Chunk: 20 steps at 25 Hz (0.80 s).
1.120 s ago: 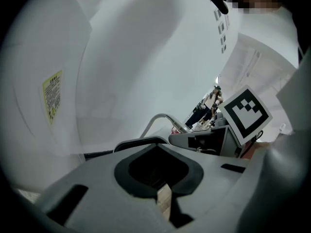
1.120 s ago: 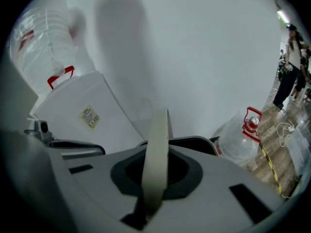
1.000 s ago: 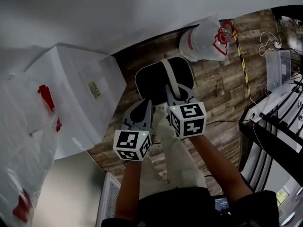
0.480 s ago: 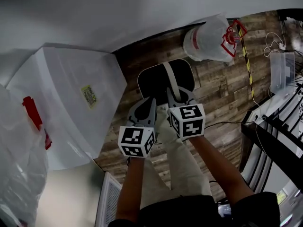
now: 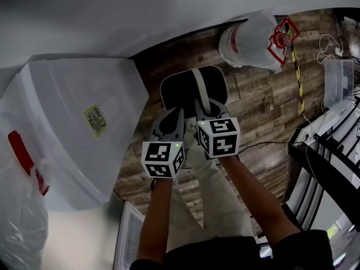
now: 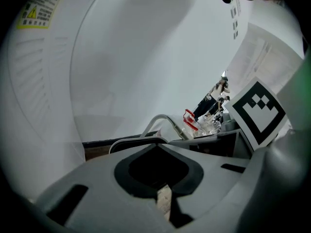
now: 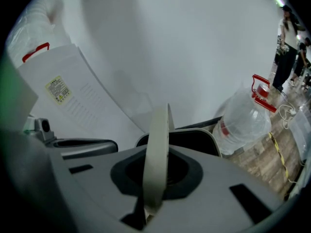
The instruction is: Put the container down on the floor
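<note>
Left gripper (image 5: 170,121) has edged up beside the right gripper (image 5: 204,109); the load stays carried.
Right jaws pinch the beige arched handle (image 7: 157,144) of the black oval beige-rimmed container (image 5: 185,94), which seemingly hangs straight beyond them above the wood-plank floor (image 5: 253,100). Left jaws are pressed together, empty, so lowering falls to the right.

Wood-plank floor (image 5: 264,108) bearing a water jug (image 5: 247,38), white appliance (image 5: 73,125) and clear box (image 5: 336,83)
</note>
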Each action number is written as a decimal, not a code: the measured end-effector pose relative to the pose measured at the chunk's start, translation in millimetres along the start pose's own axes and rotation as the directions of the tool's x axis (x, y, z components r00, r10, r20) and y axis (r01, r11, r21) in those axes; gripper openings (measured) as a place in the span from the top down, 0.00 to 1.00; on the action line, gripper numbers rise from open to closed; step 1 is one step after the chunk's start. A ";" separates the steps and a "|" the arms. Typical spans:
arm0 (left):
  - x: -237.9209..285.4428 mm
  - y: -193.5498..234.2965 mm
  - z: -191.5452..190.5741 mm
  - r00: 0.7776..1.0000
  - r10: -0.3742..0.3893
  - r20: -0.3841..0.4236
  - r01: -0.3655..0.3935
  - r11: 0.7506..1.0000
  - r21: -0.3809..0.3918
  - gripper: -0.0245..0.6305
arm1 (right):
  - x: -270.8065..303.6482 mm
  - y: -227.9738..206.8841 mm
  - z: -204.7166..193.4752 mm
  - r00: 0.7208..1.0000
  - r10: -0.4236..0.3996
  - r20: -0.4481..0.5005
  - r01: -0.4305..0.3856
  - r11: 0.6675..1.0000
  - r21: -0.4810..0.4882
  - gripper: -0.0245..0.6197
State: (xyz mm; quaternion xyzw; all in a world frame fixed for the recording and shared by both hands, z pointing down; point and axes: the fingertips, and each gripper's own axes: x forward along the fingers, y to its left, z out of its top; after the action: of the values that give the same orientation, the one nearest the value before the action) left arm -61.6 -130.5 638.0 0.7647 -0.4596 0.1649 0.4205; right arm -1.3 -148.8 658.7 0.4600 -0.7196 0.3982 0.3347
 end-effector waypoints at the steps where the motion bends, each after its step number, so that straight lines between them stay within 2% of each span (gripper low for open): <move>1: 2.3 2.2 -2.8 1.000 0.004 -0.006 -0.004 1.000 -0.001 0.94 | 2.8 -1.7 -1.9 1.000 -0.001 -0.004 0.001 1.000 -0.002 0.91; 10: 14.6 24.1 -27.2 0.998 0.054 -0.037 -0.056 0.998 -0.040 0.94 | 27.4 -11.8 -13.1 0.999 -0.011 -0.036 0.010 1.000 -0.022 0.91; 20: 39.1 38.2 -38.6 0.998 0.053 -0.044 -0.055 0.997 -0.046 0.94 | 56.0 -17.5 -24.4 0.999 -0.008 -0.052 0.006 0.999 -0.038 0.91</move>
State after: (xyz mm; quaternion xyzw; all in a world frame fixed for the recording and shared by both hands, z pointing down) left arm -68.1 -130.4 704.6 0.7379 -0.4748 0.1818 0.4438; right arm -2.0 -154.0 722.1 0.4456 -0.7165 0.3952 0.3633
